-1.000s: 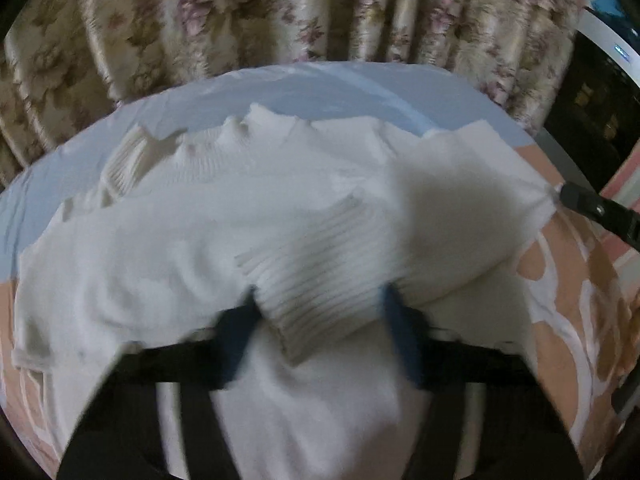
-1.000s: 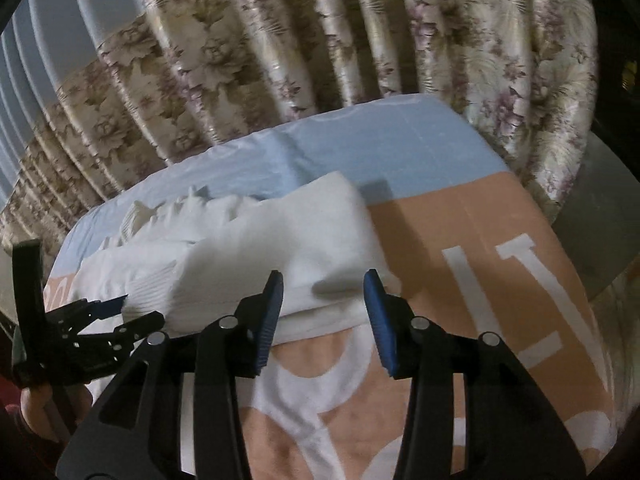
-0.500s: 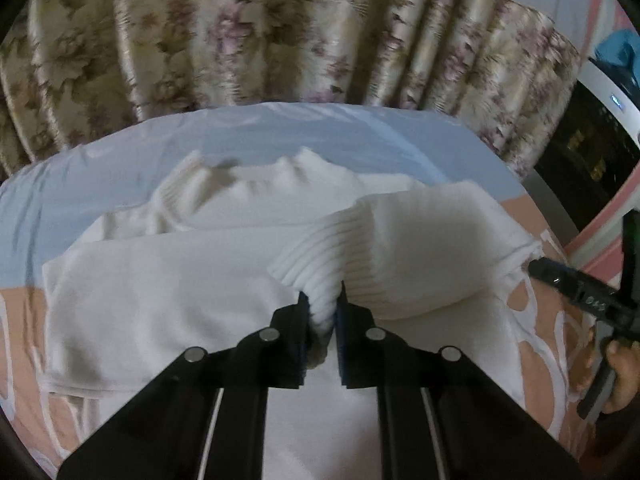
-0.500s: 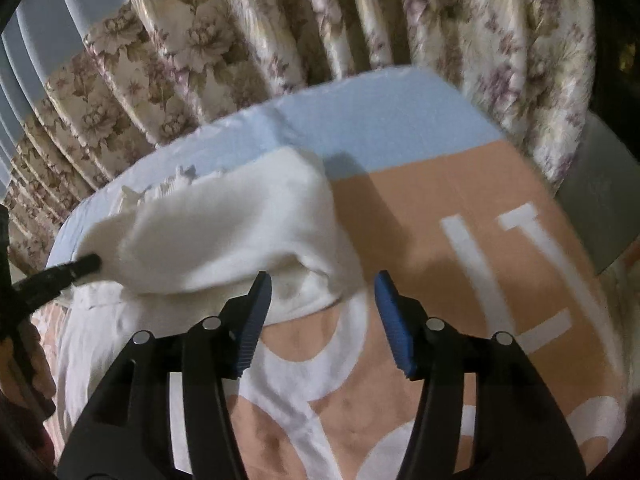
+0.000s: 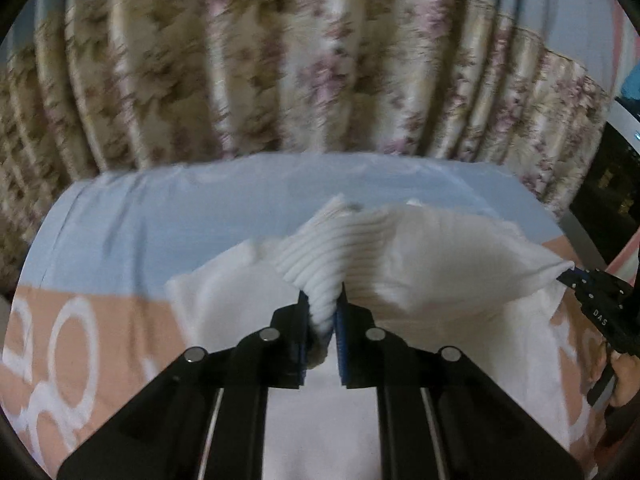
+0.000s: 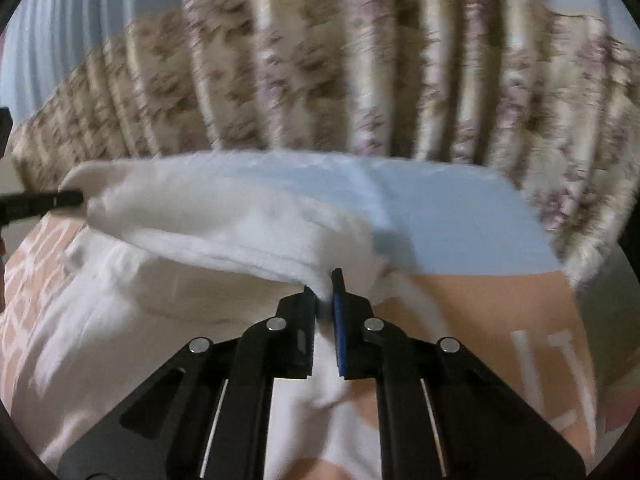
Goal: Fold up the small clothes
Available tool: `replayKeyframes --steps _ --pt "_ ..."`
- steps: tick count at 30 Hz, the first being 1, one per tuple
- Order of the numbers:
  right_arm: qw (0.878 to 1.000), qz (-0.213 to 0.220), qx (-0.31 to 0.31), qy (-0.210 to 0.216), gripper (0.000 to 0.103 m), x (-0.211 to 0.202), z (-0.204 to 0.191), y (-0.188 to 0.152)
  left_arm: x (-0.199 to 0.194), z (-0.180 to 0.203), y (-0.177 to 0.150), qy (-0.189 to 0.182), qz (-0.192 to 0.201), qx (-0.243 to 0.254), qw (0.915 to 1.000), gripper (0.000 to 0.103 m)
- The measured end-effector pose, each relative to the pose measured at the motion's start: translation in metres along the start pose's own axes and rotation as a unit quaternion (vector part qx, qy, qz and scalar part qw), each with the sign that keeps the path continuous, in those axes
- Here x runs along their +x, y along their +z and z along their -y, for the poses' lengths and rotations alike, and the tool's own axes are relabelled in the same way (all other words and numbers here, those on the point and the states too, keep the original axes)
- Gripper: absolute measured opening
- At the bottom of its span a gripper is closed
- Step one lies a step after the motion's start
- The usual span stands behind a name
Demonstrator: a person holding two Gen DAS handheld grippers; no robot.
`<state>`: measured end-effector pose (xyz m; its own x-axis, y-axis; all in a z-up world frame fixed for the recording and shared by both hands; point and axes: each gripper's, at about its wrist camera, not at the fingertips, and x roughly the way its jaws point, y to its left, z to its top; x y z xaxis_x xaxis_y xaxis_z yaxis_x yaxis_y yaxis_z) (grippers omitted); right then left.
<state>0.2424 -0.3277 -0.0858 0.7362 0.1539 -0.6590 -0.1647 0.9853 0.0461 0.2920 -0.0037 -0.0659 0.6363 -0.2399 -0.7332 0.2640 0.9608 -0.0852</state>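
Observation:
A white knit sweater point(image 5: 440, 264) lies on the bed, its folded upper part lifted off the rest. My left gripper point(image 5: 323, 312) is shut on the ribbed cuff point(image 5: 320, 264) of that part. My right gripper point(image 6: 325, 292) is shut on the opposite edge of the sweater point(image 6: 224, 224). The lifted fold stretches between the two grippers. In the left wrist view the right gripper point(image 5: 576, 280) shows at the right, pinching the sweater's corner. In the right wrist view the left gripper's tip point(image 6: 60, 200) shows at the far left.
The bed has a light blue sheet point(image 5: 160, 224) at the back and an orange cover with white shapes point(image 5: 80, 340) in front. Floral curtains point(image 5: 280, 80) hang close behind the bed. A dark cabinet point(image 5: 612, 184) stands at the right.
The left gripper closed on the ribbed cuff, then the right gripper closed on the sweater's edge. Both have lifted the folded part up and toward the far side.

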Motion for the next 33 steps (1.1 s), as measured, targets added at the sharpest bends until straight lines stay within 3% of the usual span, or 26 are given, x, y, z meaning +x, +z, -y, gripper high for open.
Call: replayKeyframes --steps 7,10,15,17,18,19,22,25,28,29,31,33 --pt "0.996 -0.058 -0.052 0.036 0.009 0.031 -0.058 -0.016 0.019 -0.053 -0.051 0.037 -0.055 -0.033 0.9972 0.011" --pt "0.995 -0.076 -0.057 0.030 0.013 0.036 -0.062 -0.026 0.024 -0.065 -0.061 0.026 -0.060 -0.047 0.9968 0.012" --pt "0.994 -0.066 -0.036 0.073 0.042 0.010 -0.048 -0.023 0.018 -0.065 -0.061 0.027 -0.062 -0.037 0.9970 0.017" --pt "0.994 -0.057 -0.026 0.085 0.048 -0.002 -0.040 -0.016 0.011 -0.064 -0.058 0.031 -0.053 -0.029 0.9977 0.044" --pt "0.995 -0.052 -0.021 0.083 0.051 -0.006 -0.037 -0.012 0.007 -0.064 -0.056 0.041 -0.047 -0.025 0.9977 0.078" --pt "0.996 -0.046 -0.014 0.077 0.052 -0.011 -0.030 -0.007 0.004 -0.064 -0.052 0.051 -0.039 -0.023 0.9977 0.088" --pt "0.998 -0.035 0.005 0.053 0.055 -0.013 -0.015 0.002 -0.001 -0.074 -0.042 0.040 -0.032 -0.028 0.9983 0.088" --pt "0.998 -0.052 0.038 0.019 0.056 0.002 0.006 0.009 0.004 -0.088 -0.036 0.035 -0.041 -0.045 0.9975 0.088" --pt "0.994 -0.077 0.080 0.017 0.056 0.027 0.025 0.016 0.015 -0.092 -0.032 0.020 -0.059 -0.043 0.9972 0.086" --pt "0.993 -0.084 0.085 0.017 0.056 0.033 0.028 0.016 0.020 -0.091 -0.031 0.019 -0.064 -0.038 0.9970 0.081" --pt "0.991 -0.101 0.089 0.013 0.055 0.047 0.032 0.019 0.034 -0.090 -0.031 0.013 -0.085 -0.033 0.9957 0.044" --pt "0.990 -0.110 0.084 0.010 0.052 0.059 0.032 0.022 0.045 -0.089 -0.032 0.004 -0.099 -0.033 0.9945 0.034"
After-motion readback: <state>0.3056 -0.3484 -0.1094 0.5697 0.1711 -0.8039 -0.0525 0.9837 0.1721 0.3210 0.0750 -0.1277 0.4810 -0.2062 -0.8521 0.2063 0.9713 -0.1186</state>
